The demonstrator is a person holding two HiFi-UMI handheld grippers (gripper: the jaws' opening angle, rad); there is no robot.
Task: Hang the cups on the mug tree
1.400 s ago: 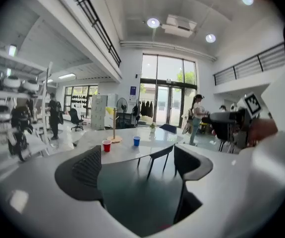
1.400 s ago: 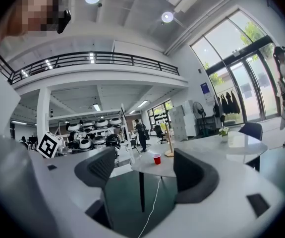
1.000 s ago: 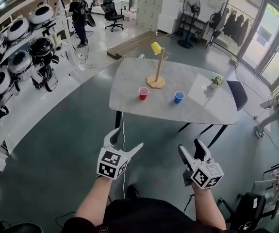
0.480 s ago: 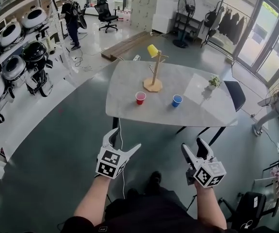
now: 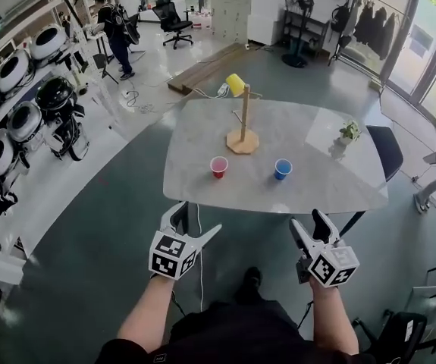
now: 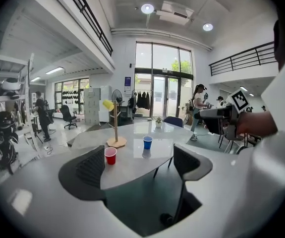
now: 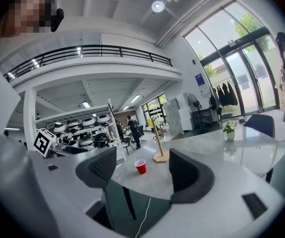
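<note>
The left gripper (image 5: 199,218) and the right gripper (image 5: 308,220) are held short of the table's (image 5: 202,196) near edge, each with jaws spread apart and nothing between them. Ahead of the left one stands a red cup (image 5: 218,166), and ahead of the right a blue cup (image 5: 282,168). Beyond both rises the mug tree (image 5: 243,127), with a yellow cup (image 5: 235,84) hung on it.

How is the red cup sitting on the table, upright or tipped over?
Upright. The red cup stands on its base on the table, open mouth facing up.
</note>
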